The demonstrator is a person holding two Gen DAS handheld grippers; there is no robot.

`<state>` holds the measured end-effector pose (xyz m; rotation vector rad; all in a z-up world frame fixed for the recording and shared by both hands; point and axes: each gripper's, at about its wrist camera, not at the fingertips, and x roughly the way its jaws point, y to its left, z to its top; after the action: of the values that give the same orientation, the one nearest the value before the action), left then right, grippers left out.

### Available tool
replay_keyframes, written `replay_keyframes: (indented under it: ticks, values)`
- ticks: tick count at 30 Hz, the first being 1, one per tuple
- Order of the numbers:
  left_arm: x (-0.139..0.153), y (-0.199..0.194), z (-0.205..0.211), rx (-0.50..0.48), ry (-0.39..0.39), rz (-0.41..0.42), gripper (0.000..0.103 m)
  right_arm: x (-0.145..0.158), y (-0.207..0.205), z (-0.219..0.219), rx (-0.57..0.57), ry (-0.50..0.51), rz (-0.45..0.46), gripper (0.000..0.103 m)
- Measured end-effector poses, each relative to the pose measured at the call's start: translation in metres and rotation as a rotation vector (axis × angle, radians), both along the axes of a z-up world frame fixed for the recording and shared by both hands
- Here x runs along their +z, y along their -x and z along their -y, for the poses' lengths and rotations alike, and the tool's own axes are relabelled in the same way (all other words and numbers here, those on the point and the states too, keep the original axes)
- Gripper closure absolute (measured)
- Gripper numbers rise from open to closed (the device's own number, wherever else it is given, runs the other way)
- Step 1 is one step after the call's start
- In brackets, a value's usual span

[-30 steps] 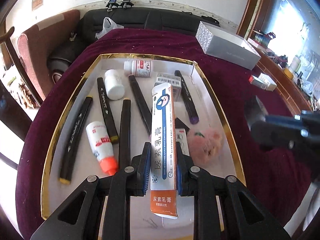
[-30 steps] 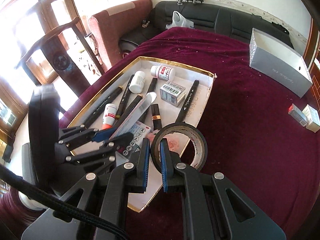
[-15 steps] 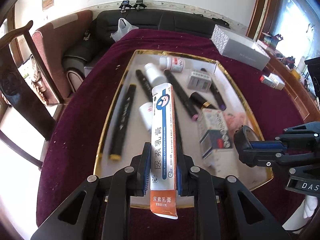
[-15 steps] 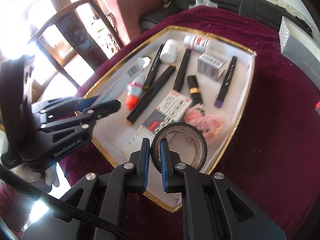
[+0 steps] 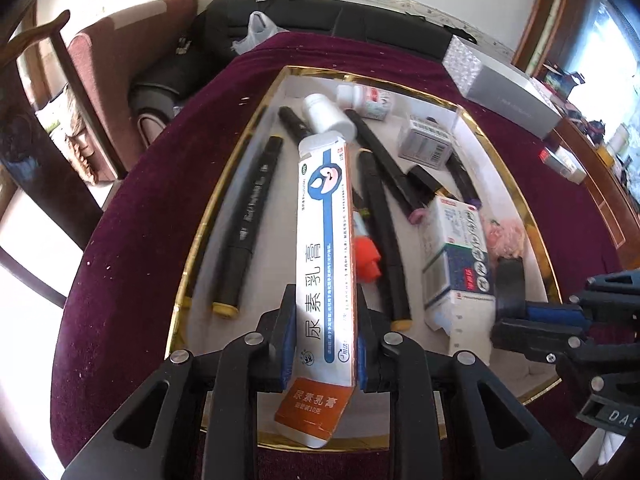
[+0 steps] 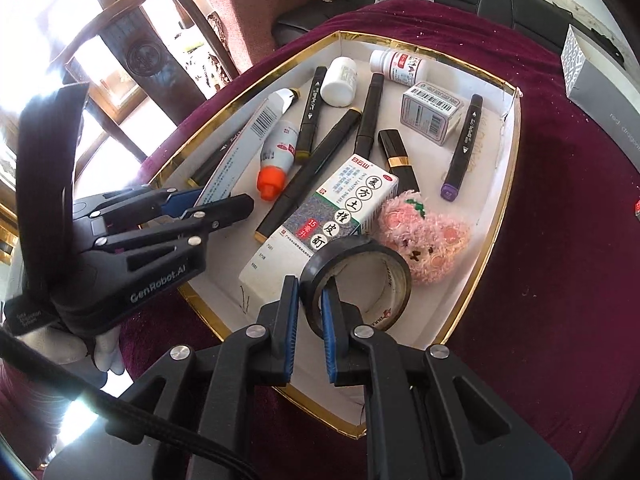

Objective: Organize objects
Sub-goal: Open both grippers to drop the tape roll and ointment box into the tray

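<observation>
A white tray with a gold rim lies on the maroon tablecloth and holds several markers, bottles and boxes. My left gripper is shut on a long white, blue and orange ointment box, held lengthwise just above the tray's near left part. From the right wrist view the left gripper holds that ointment box over the tray's left rim. My right gripper is shut on the wall of a black tape roll, low over the tray's near edge, beside a pink plush toy.
In the tray lie a green-and-white medicine box, an orange-capped tube, black markers, two white bottles, a barcode box and a lipstick. A silver box sits far right; a wooden chair stands left.
Both grippers have come down closer to the tray with their loads still held. The tape roll now hangs low by the plush toy and medicine box.
</observation>
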<state>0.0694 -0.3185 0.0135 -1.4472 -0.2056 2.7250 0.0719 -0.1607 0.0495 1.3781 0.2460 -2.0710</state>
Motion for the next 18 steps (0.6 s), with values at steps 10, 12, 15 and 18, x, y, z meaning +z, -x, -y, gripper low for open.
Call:
replay_keyframes:
  ticks: [10, 12, 15, 18]
  values:
    - [-0.001, 0.005, -0.001, -0.003, -0.039, -0.001, 0.066, -0.004, -0.001, 0.007, -0.011, -0.045, -0.037, 0.082]
    - [0.000, 0.005, -0.005, -0.012, -0.046, -0.003, 0.060, -0.006, -0.002, 0.008, -0.014, -0.055, -0.035, 0.078]
    - [0.005, 0.001, -0.009, -0.016, -0.045, -0.024, 0.052, -0.004, -0.004, 0.005, -0.018, -0.039, -0.042, 0.077]
    - [0.014, -0.005, -0.010, -0.004, -0.024, -0.062, 0.046, 0.008, -0.008, -0.001, -0.027, -0.003, -0.081, 0.055]
